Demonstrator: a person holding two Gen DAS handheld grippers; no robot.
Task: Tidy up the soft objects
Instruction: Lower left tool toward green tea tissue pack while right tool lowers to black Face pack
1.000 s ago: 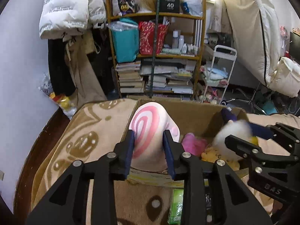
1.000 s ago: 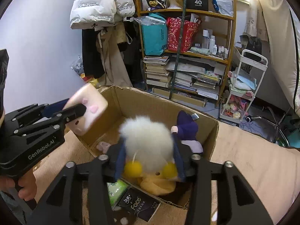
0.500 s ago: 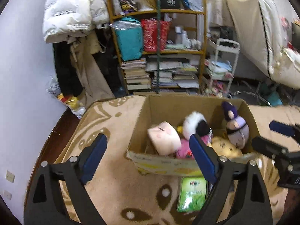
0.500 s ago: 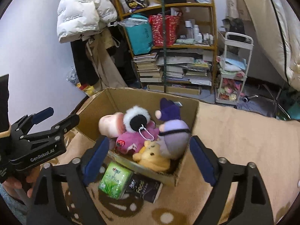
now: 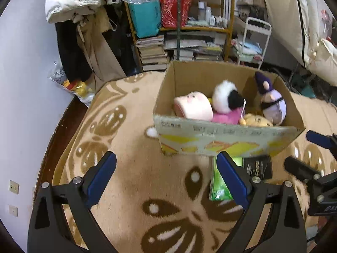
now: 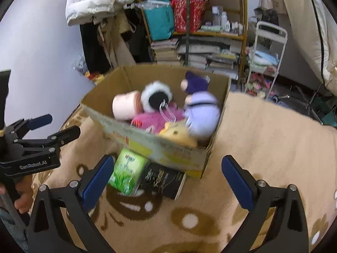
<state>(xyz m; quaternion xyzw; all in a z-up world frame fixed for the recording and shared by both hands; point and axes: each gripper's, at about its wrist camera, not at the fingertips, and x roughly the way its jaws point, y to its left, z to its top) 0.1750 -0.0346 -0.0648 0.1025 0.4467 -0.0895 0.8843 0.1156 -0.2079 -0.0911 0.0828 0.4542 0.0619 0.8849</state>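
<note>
A cardboard box (image 5: pixel 227 141) stands on a tan patterned blanket and holds several soft toys: a pink roll plush (image 5: pixel 192 108), a white and black fluffy toy (image 5: pixel 226 99), a magenta plush (image 5: pixel 226 117), a yellow bear (image 5: pixel 256 120) and a purple doll (image 5: pixel 272 104). The box (image 6: pixel 174 154) and toys also show in the right wrist view. My left gripper (image 5: pixel 166 176) is open and empty, in front of the box. My right gripper (image 6: pixel 167 178) is open and empty, also in front of the box.
A green packet (image 6: pixel 127 170) and a black packet (image 6: pixel 161 178) lie on the blanket (image 5: pixel 130 181) against the box's front. A cluttered bookshelf (image 5: pixel 179 21), hanging coats (image 5: pixel 84 42) and a white cart (image 5: pixel 252 42) stand behind. The blanket's left edge drops to a dark floor.
Both grippers let go of their toys, the pink roll and the fluffy toy, into the box, opened wide and pulled back from it.
</note>
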